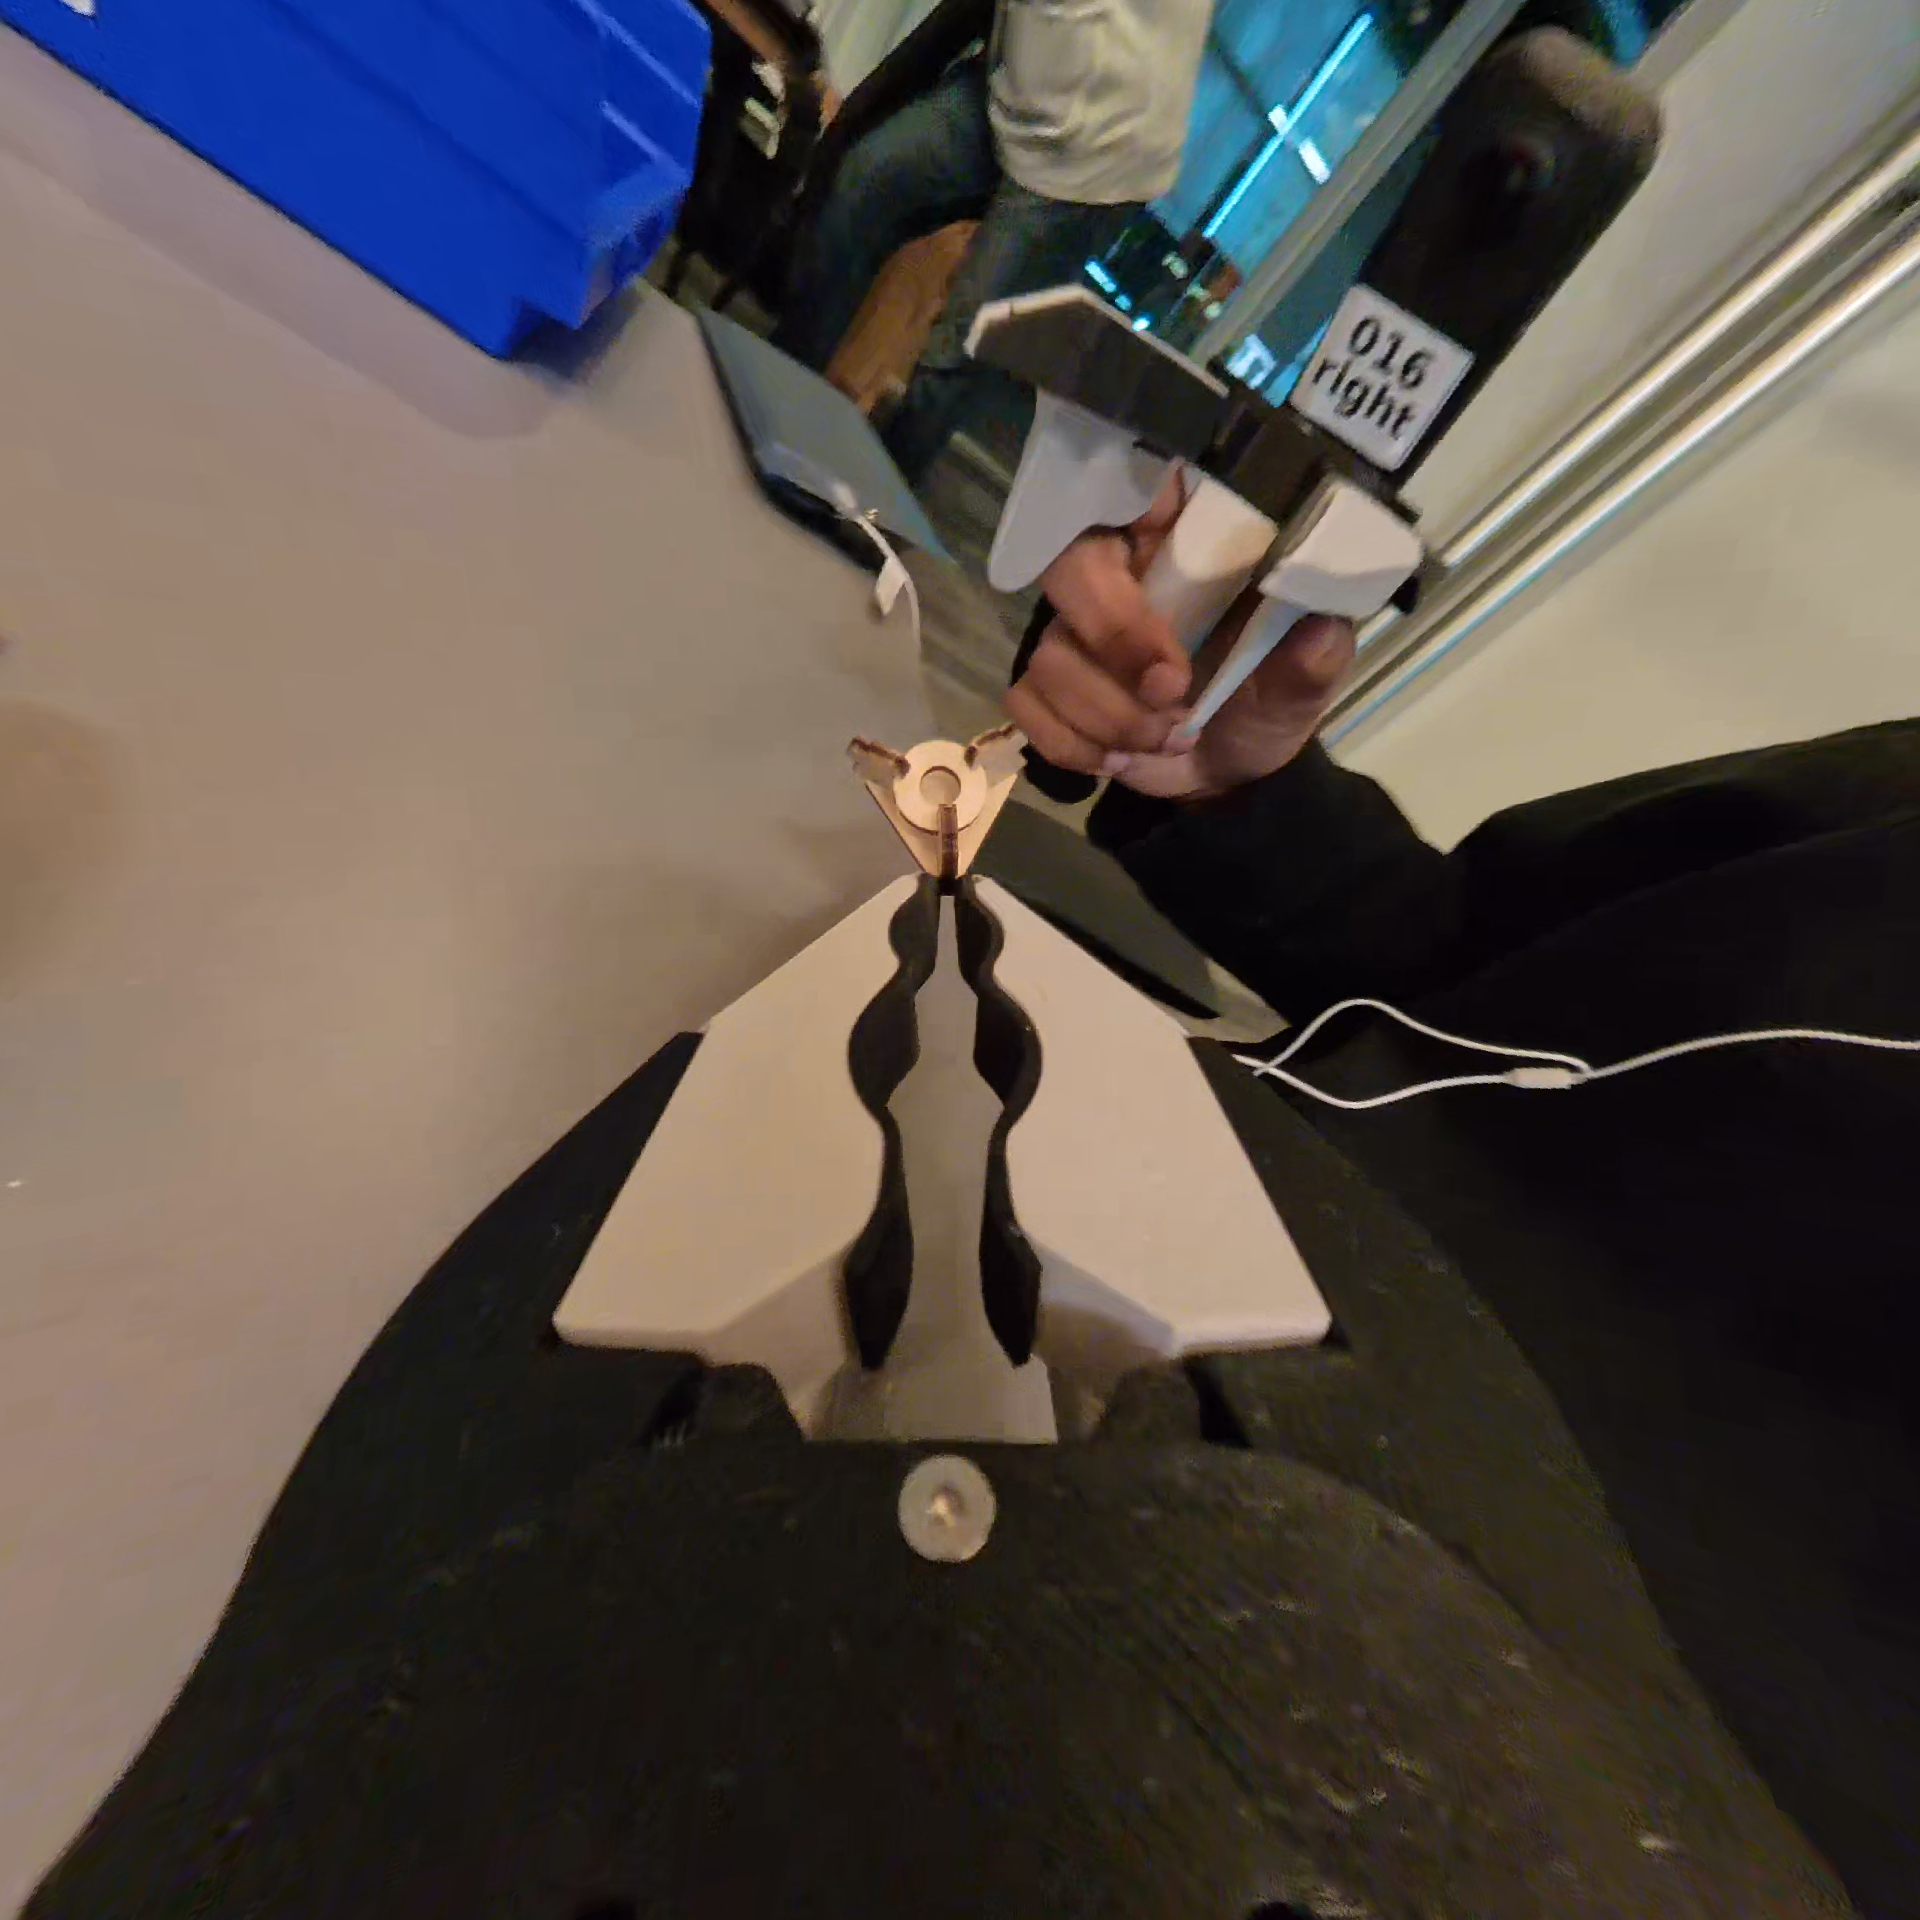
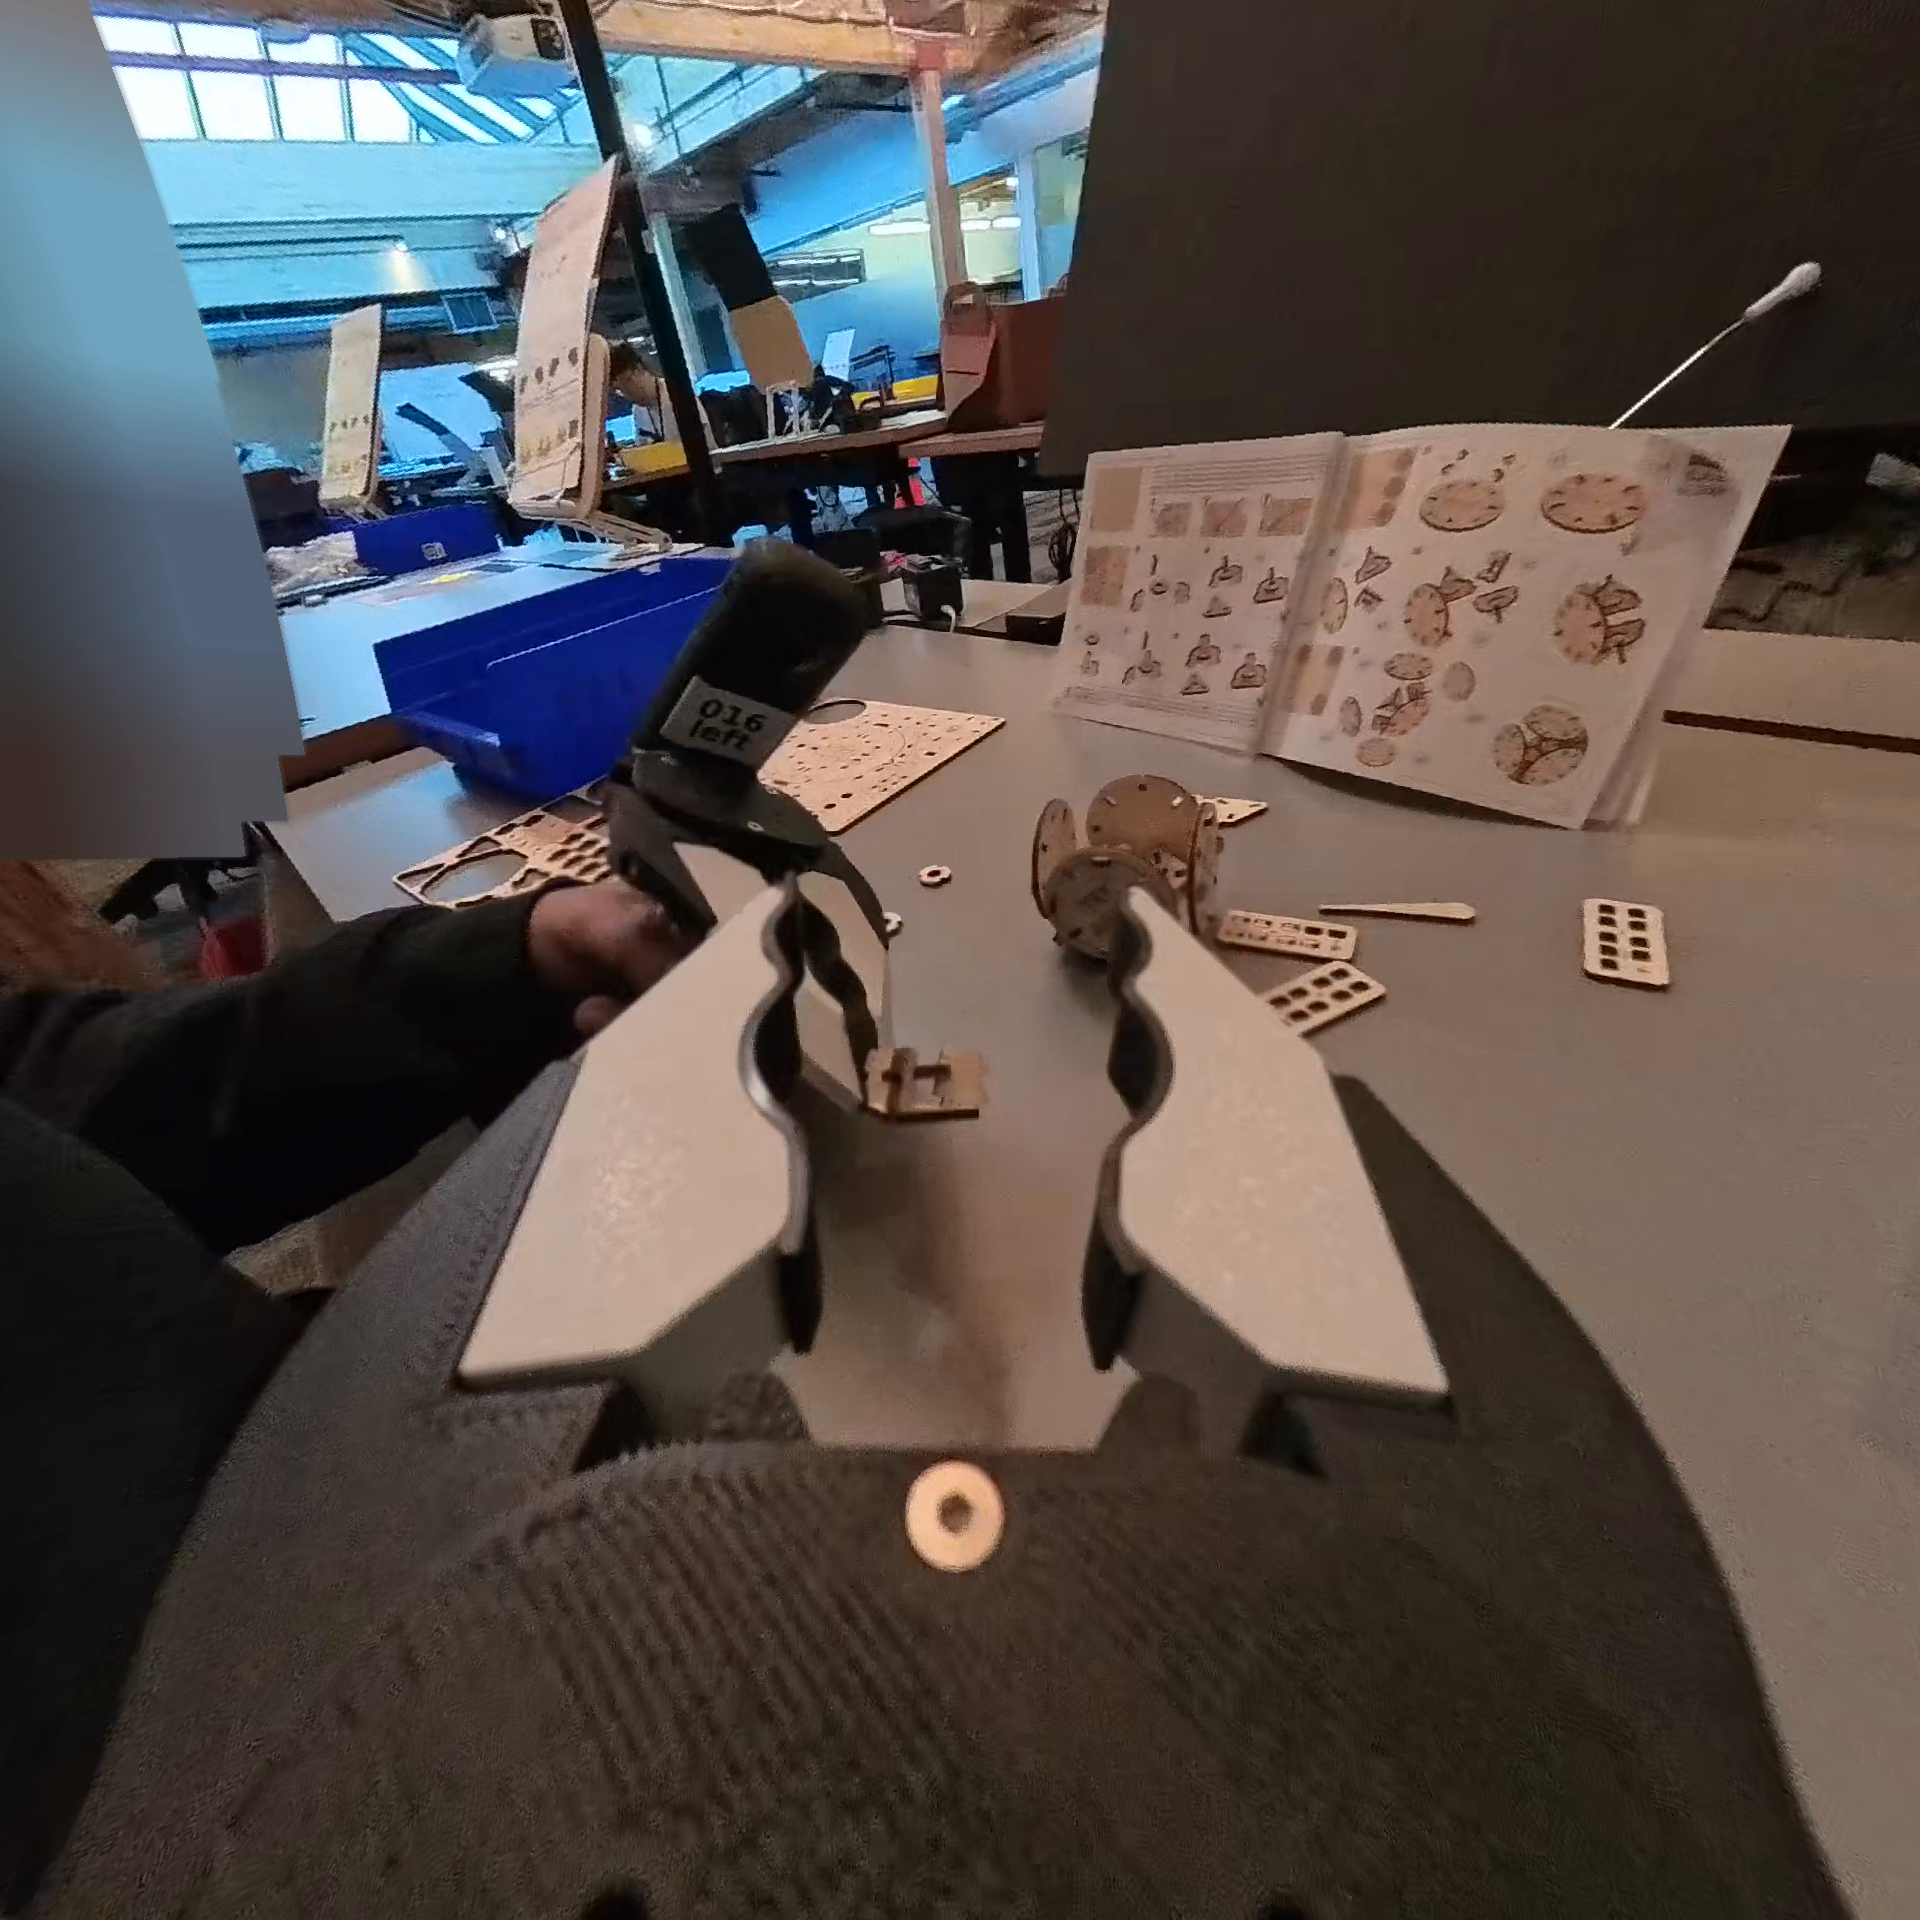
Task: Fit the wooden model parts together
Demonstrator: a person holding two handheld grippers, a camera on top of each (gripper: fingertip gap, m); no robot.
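1. the left gripper (image 1: 945,883) is closed, its two black pads pinching one thin tab of a small wooden triangle piece (image 1: 935,805), which carries a ring on its face and two more tabs at its far corners. pinched by that one edge, the piece sticks out past the fingertips with its face and other tabs clear.
2. the right gripper (image 2: 956,935) stands wide open with nothing in it. the same piece (image 2: 925,1081) shows low between its fingers, neither pad touching it.
3. just beyond the right gripper's right finger, a half-built wooden drum (image 2: 1132,862) rests on the grey desk (image 2: 1558,1143). small slotted strips (image 2: 1325,992) and a loose washer (image 2: 935,875) lie scattered near it.
4. farther off to the left lie punched-out wooden sheets (image 2: 883,753) and a blue bin (image 2: 540,675).
5. farthest, an open instruction booklet (image 2: 1403,613) is propped up facing the grippers, seemingly so it can be read.
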